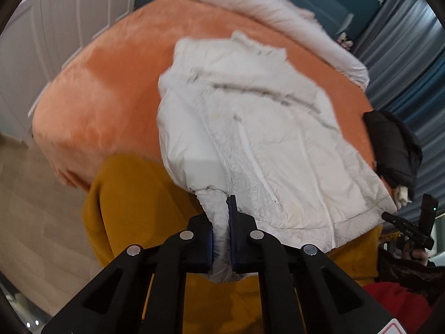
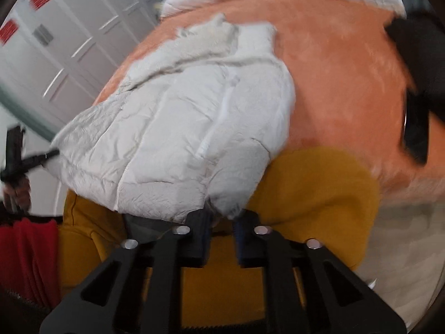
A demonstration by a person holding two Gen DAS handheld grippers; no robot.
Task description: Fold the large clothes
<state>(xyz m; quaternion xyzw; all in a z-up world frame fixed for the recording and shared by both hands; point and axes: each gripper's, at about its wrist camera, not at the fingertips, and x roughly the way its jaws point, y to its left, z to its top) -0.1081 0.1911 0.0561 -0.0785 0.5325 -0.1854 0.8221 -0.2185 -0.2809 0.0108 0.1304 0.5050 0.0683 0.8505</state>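
From the left wrist, the left gripper (image 1: 221, 231) has its jaws squeezed almost shut on a bunched corner of the white puffy jacket (image 1: 250, 128). The jacket lies spread on the orange bed (image 1: 111, 91), with its bottom edge hanging over the side of the bed nearest the gripper. A yellow cloth (image 1: 133, 208) hangs below the jacket at that bed edge. A black jacket (image 1: 395, 150) sits at the bed edge on the right side of the white jacket. A white blanket (image 1: 264, 8) lies on the bed beyond the white jacket. From the right wrist, the right gripper (image 2: 222, 236) has its jaws a little apart, right at the bottom corner of the white puffy jacket (image 2: 180, 128). I cannot tell if they hold the cloth. The yellow cloth (image 2: 311, 189) sits just under that corner. White cupboards (image 2: 64, 50) stand beyond the bed (image 2: 339, 83), to the left of the jacket.
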